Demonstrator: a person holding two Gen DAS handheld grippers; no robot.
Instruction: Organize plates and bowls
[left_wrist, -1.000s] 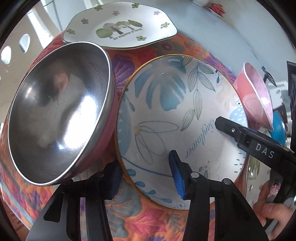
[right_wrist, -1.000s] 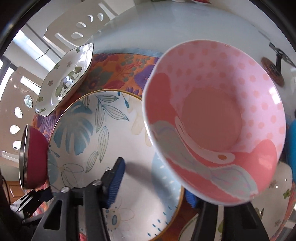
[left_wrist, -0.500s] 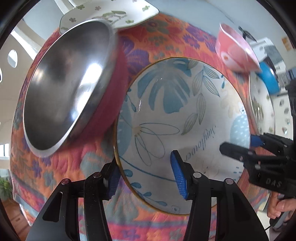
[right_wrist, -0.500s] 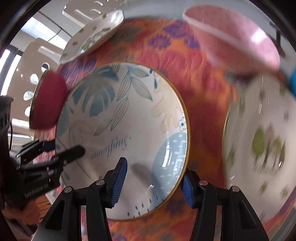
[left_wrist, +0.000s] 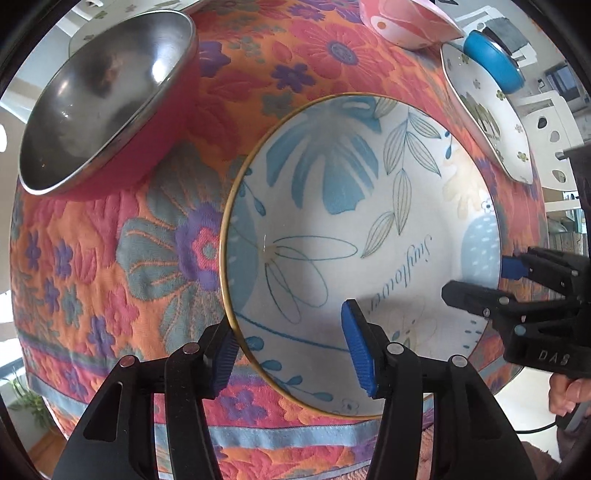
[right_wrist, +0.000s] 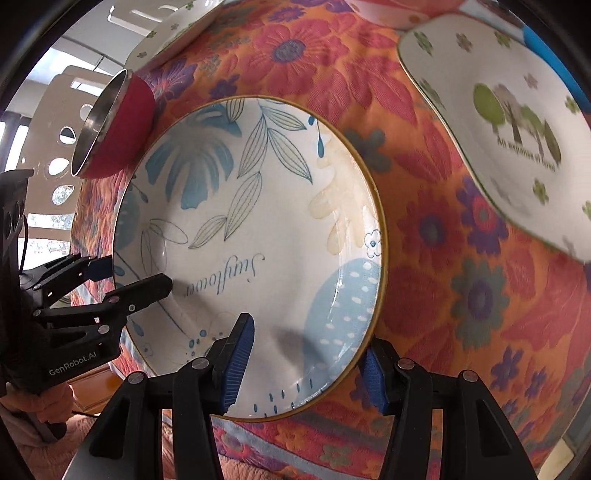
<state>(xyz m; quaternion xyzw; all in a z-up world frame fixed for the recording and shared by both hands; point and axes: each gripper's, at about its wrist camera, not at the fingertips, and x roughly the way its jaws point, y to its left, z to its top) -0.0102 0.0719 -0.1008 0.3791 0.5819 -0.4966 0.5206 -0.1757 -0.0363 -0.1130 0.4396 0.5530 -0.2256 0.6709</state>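
Note:
A large round plate (left_wrist: 369, 221) (right_wrist: 258, 221) with blue leaves and the word "Sunflower" lies on a floral cloth (left_wrist: 110, 258). My left gripper (left_wrist: 290, 350) (right_wrist: 136, 275) straddles its near-left rim, one pad outside and one over the plate. Its jaws are opening and neither pad presses on the rim. At the near-right rim my right gripper (right_wrist: 304, 369) (left_wrist: 480, 278) stands open the same way, the rim between its pads but untouched. A steel bowl (left_wrist: 103, 92) (right_wrist: 110, 125) with a red outside sits at the far left, and a pink bowl (left_wrist: 406, 26) (right_wrist: 388, 11) at the back.
A white square plate (left_wrist: 487, 114) (right_wrist: 509, 140) with a tree print lies to the right, a blue object (left_wrist: 495, 62) behind it. Another white flowered plate (right_wrist: 173, 26) sits at the far left. White chairs (right_wrist: 62, 129) stand around the table. A hand (left_wrist: 565, 391) holds each gripper.
Both grippers have come toward the near edge of the Sunflower plate. The right one left the pink bowl behind, and the left one drew away from the steel bowl and rolled.

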